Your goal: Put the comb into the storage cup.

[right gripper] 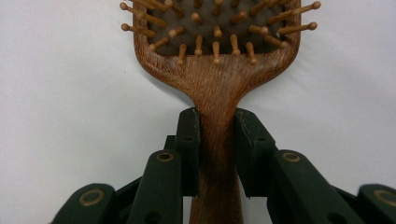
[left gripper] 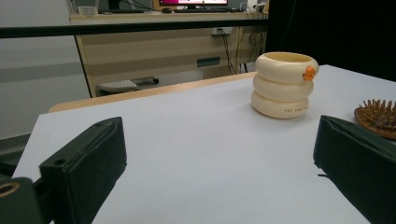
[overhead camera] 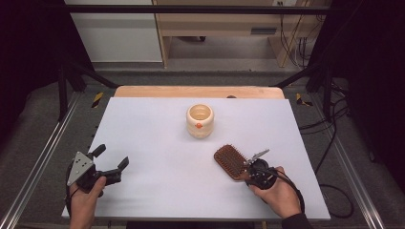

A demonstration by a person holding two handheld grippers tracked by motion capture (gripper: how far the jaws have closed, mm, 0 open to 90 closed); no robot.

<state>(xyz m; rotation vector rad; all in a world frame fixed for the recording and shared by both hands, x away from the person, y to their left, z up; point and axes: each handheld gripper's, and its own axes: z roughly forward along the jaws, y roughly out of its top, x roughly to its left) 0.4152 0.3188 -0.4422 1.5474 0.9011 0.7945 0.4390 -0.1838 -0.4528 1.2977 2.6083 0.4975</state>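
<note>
A brown wooden hairbrush [overhead camera: 230, 161] lies bristles up on the white table [overhead camera: 153, 138], right of centre. My right gripper [overhead camera: 247, 172] is shut on its handle. In the right gripper view both black pads press the sides of the hairbrush [right gripper: 219, 70] just below its head, around the right gripper's midpoint [right gripper: 217, 126]. My left gripper [overhead camera: 112, 156] rests near the front left of the table, jaws wide apart and empty. In the left gripper view, the left gripper [left gripper: 219, 158] faces a cream ringed cup [left gripper: 285, 84] and the hairbrush's edge [left gripper: 379, 116].
The cream cup [overhead camera: 200, 120], with a small orange mark, stands upright behind the middle of the table. A wooden strip [overhead camera: 198, 91] runs along the table's far edge. Metal frame rails [overhead camera: 43, 152] flank both sides, and cables [overhead camera: 334, 143] lie on the floor at the right.
</note>
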